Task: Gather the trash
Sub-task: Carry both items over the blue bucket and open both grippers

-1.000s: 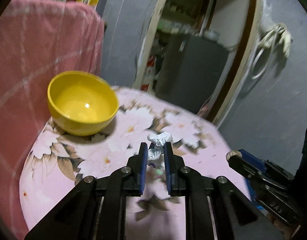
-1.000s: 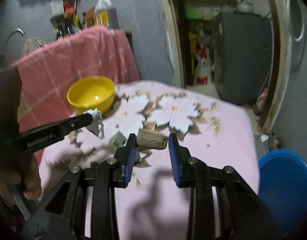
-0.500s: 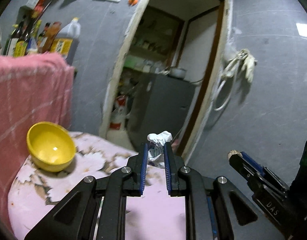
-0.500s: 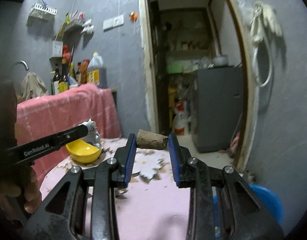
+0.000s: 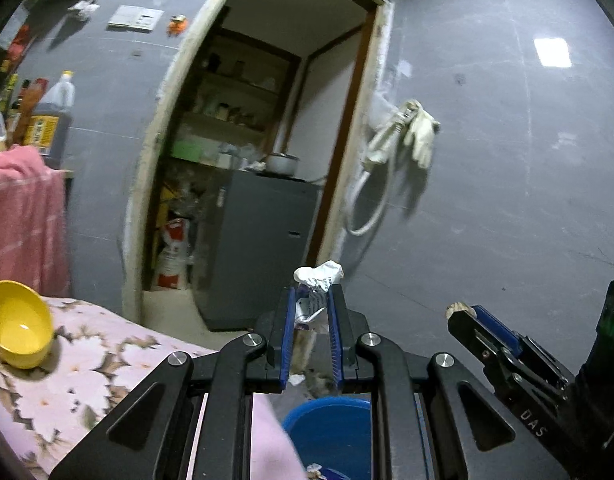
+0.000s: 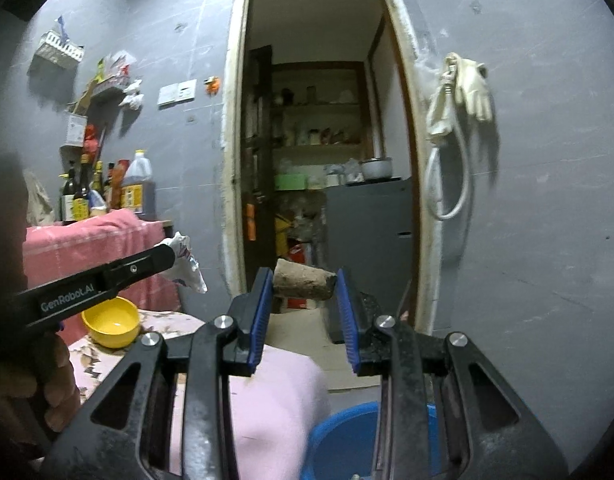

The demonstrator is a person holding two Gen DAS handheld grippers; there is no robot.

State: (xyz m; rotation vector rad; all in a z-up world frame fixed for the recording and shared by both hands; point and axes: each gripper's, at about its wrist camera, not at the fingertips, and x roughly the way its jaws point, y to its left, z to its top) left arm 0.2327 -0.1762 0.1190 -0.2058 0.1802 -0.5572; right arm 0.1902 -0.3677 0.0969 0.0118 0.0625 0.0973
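Flanking doorway (image 6: 319, 160), hanging gloves (image 6: 473, 88)

A grey tiled wall (image 6: 547, 200) frames an open doorway (image 6: 319, 160). Inside stand wooden shelves (image 6: 319, 120) and a dark grey cabinet (image 5: 263, 248).

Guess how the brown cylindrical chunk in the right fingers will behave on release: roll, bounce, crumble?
The brown cylindrical chunk looks stiff: it spans the fingers without sagging. Its round sides suggest it may roll once down. The rough, flaky surface probably grips well but might shed crumbs.
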